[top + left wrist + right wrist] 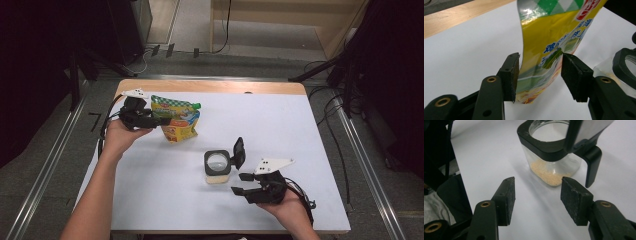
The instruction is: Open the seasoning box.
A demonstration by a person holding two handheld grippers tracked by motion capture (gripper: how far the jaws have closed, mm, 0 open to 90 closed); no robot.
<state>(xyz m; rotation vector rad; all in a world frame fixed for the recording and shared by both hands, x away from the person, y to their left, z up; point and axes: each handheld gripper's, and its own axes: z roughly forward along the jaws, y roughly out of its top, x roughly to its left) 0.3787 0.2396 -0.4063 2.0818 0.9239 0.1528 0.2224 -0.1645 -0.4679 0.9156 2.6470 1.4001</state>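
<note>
A yellow and green snack bag (177, 120) stands upright on the white table at the back left. My left gripper (159, 119) reaches it from the left, and in the left gripper view the bag (549, 37) sits between the two pads (515, 75), which press on its lower edges and dent it. A clear jar (218, 167) with a black rim, its flip lid (239, 152) swung open, holds a little tan powder (546, 173). My right gripper (238, 183) lies just right of the jar (549, 170), and in its own view the gripper (537, 195) is open with nothing between the jaws.
The white table cover (280, 130) ends at a wooden strip (210, 86) along the far edge. Cables trail on the floor at the right (340, 130). Metal rails run along both sides of the table.
</note>
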